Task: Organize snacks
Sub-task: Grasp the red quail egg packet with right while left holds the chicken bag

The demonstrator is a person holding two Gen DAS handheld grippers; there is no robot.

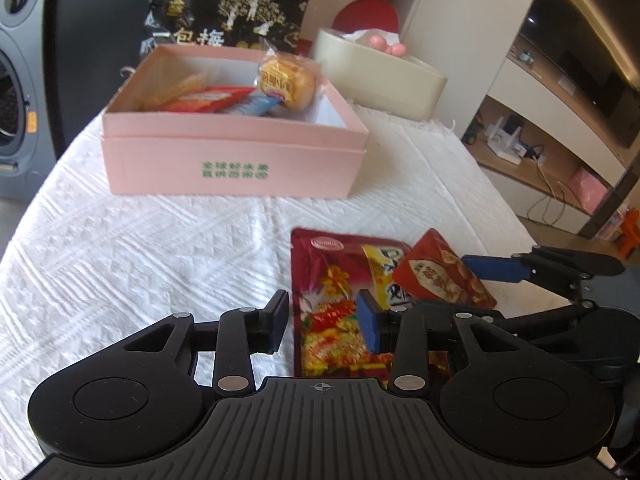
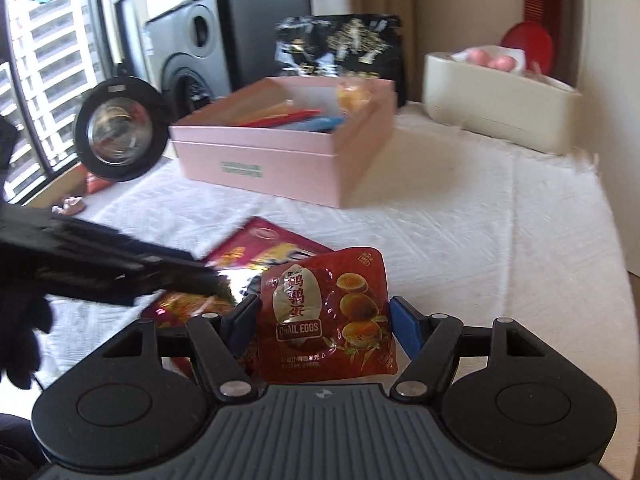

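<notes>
Several snacks already in the pink box point(image 1: 236, 152), two packets left on the tabletop point(image 1: 120, 248): quail egg packet point(image 2: 326, 316) between the part-open right hand-held gripper point(image 2: 324, 326) (contact unclear), noodle packet point(image 1: 332, 312) under the empty, part-open left hand-held gripper point(image 1: 324, 320).

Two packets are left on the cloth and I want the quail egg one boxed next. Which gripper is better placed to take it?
Right. The right gripper already straddles the quail egg packet, a finger on each side. The left gripper sits over the big noodle packet instead.
</notes>
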